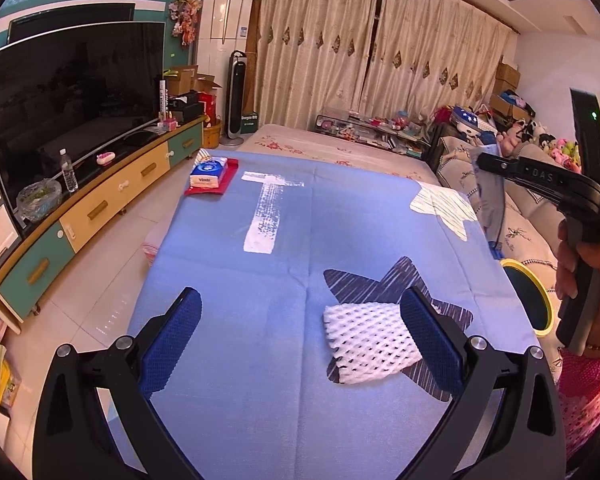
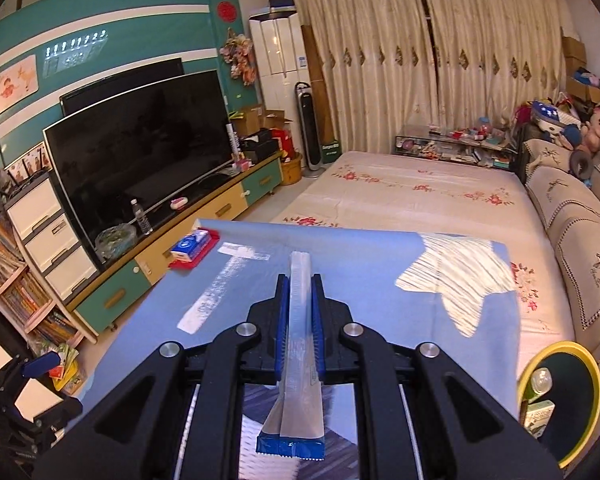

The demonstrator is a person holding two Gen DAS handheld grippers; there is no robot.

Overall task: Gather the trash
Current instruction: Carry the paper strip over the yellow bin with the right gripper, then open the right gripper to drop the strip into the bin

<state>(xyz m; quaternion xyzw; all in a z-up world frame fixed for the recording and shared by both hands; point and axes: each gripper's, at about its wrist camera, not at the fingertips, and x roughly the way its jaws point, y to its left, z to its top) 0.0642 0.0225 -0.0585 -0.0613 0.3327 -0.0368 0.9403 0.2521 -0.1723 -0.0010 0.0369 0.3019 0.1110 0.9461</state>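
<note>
A white foam net sleeve (image 1: 370, 342) lies on the blue cloth (image 1: 300, 220), on a dark star print. My left gripper (image 1: 300, 336) is open low over the cloth, its right finger (image 1: 432, 340) beside the sleeve. My right gripper (image 2: 300, 312) is shut on a silver and blue wrapper (image 2: 298, 364), held above the cloth. In the left wrist view the right gripper (image 1: 484, 162) hangs high at the right with the wrapper (image 1: 490, 196) dangling. A yellow-rimmed bin (image 2: 560, 396) stands to the right and holds some trash.
A tissue pack on a red cloth (image 1: 210, 178) lies at the far left corner of the table. A TV cabinet (image 1: 100, 208) with a water bottle (image 1: 69, 176) runs along the left. A sofa (image 2: 580, 240) lines the right side. A flowered bedsheet (image 2: 420, 196) lies beyond the table.
</note>
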